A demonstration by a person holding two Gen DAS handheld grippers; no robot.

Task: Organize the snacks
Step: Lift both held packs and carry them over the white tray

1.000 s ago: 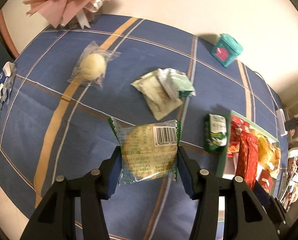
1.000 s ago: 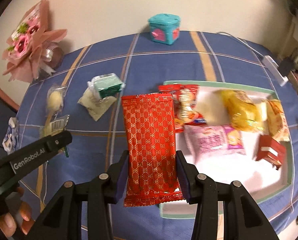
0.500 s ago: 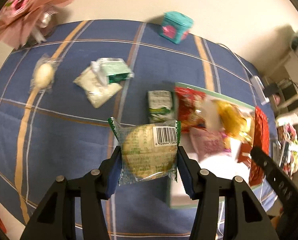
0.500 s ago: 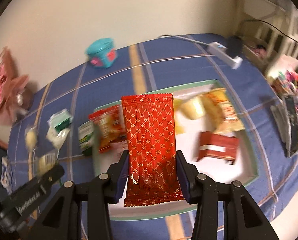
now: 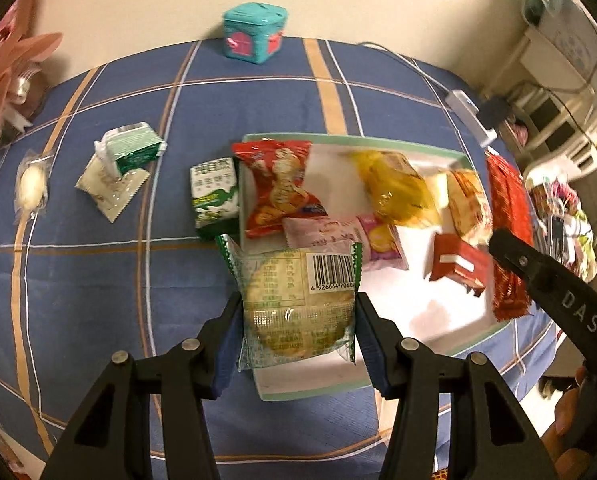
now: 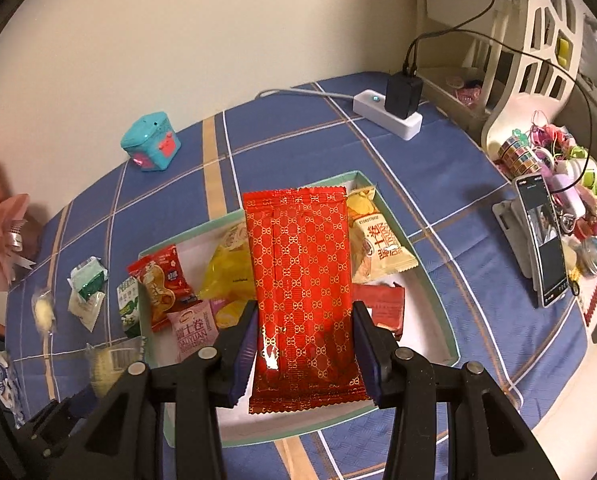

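Left gripper [image 5: 298,320]: clamped on a clear round-cake packet [image 5: 296,304], poised over the tray's near-left corner.
Right gripper [image 6: 304,340]: pinching a red foil pouch [image 6: 300,280], long axis running away from the jaws, over the tray's middle.
Tray [image 6: 434,276]: directly beneath both; release looks next.
Pose: both pitched steeply downward.
Leftover snacks: green packet [image 5: 214,196] beside the tray.

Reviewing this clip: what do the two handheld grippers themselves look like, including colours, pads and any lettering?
Both are matte black plastic. The left gripper and right gripper each have two angular fingers with triangular cut-outs, silver round fasteners, and blue ribbed pads on their inner faces. Seen from the left wrist, the right gripper's side carries pale lettering reading "DAS". No cables or sleeves show.
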